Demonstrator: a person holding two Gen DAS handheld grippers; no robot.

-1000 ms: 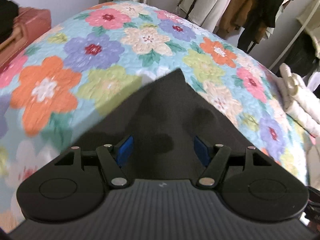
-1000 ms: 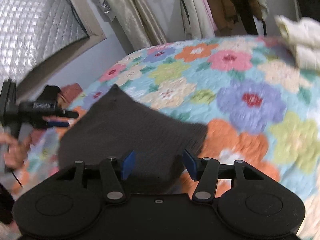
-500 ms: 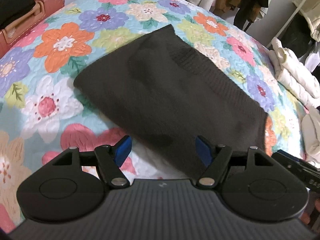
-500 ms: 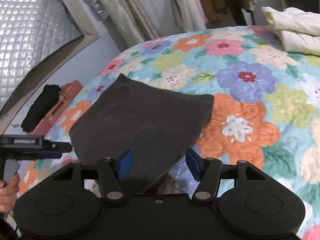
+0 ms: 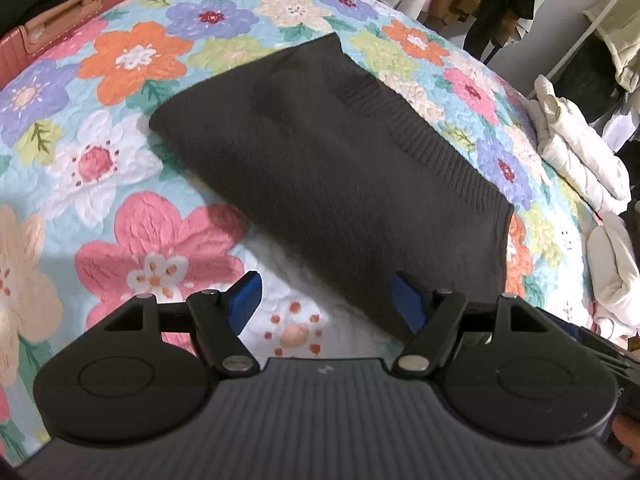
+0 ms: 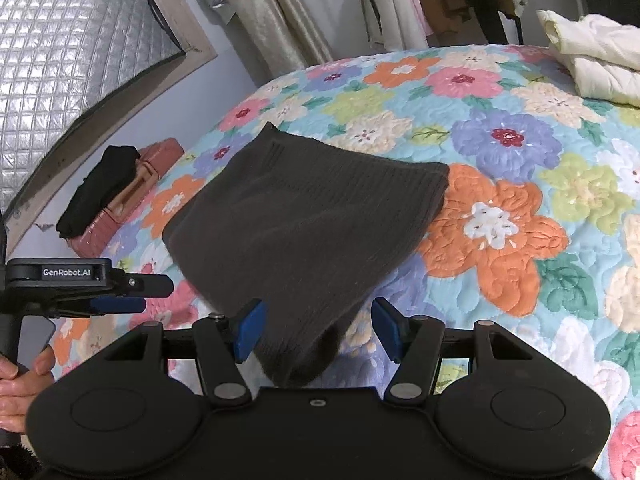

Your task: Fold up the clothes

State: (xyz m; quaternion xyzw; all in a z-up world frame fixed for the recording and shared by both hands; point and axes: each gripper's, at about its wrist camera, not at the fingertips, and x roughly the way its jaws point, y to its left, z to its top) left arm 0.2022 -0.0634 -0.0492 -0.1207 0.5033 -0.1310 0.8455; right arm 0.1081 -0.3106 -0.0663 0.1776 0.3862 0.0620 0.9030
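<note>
A dark brown knitted garment lies folded into a flat rectangle on the floral quilt; it also shows in the right wrist view. My left gripper is open and empty, just short of the garment's near edge. My right gripper is open and empty, with the garment's near corner lying between and below its blue fingertips. The left gripper shows at the left of the right wrist view, held by a hand, open.
The floral quilt covers the bed. Folded cream clothes lie at the right edge, also in the right wrist view. A pink suitcase with a black item on it stands beside the bed. Hanging clothes line the back wall.
Both grippers have pulled back from the garment toward the near bed edge. The garment now lies flat and folded on the quilt, no longer filling the views.
</note>
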